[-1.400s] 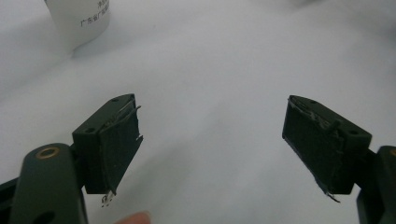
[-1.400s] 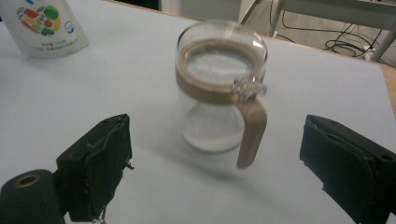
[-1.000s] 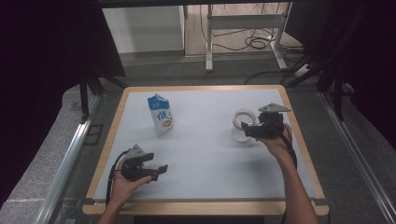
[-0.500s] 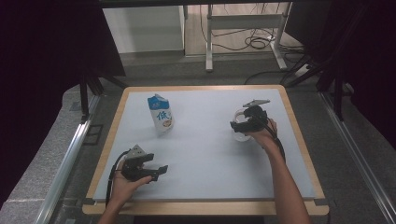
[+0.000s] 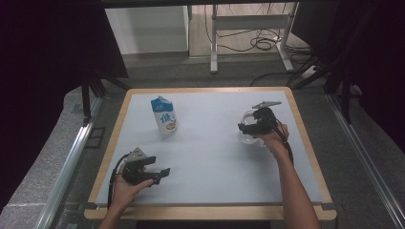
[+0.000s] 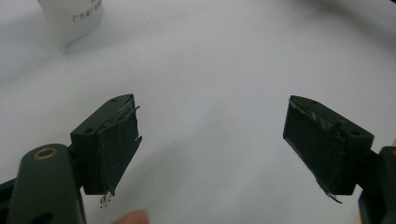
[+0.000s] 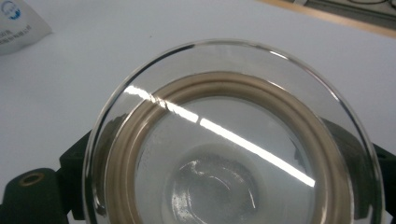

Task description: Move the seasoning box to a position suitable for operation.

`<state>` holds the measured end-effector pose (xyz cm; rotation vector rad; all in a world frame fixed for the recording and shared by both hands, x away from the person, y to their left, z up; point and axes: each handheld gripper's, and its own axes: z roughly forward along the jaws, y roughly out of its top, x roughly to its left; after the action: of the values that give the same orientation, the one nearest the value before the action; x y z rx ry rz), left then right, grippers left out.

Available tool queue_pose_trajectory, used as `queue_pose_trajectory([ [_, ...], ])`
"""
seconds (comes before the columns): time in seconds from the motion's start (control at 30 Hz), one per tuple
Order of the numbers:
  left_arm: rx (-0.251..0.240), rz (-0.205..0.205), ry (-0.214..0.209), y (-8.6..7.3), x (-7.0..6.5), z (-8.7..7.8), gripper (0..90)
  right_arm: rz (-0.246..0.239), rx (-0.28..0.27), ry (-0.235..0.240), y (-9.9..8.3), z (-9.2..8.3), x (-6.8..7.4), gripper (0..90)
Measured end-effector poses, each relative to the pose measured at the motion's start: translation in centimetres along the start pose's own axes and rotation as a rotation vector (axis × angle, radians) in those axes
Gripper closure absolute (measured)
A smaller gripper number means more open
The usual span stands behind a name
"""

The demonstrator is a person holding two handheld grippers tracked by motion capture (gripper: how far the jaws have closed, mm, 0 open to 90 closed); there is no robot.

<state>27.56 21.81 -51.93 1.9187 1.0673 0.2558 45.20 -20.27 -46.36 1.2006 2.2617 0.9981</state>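
Tilting the glass lid [image 7: 233, 140], right tongs [image 5: 250, 128] have lifted it.

High view: fixed above the near edge of the table [image 5: 210, 157], facing forward and down, far off. Left gripper view: low over the tabletop, looking along its jaws toward the milk carton [image 6: 70, 18]. Right gripper view: pressed close above a glass lid [image 7: 233, 135]; carton corner shared.
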Motion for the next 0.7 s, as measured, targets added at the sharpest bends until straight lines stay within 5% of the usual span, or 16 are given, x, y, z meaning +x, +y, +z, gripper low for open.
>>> queue_pose_trajectory([
  [0.23, -0.02, -0.004, 0.006, 0.2, 0.2, -0.6, 18.1, -0.041, -0.047, 0.026, 0.4, -4.0, 1.2, 11.6],
  [0.7, -0.019, -0.006, 0.022, 0.2, 0.0, -0.8, 18.2, -0.142, -0.036, 0.084, -1.2, -7.3, 3.1, 11.6],
])
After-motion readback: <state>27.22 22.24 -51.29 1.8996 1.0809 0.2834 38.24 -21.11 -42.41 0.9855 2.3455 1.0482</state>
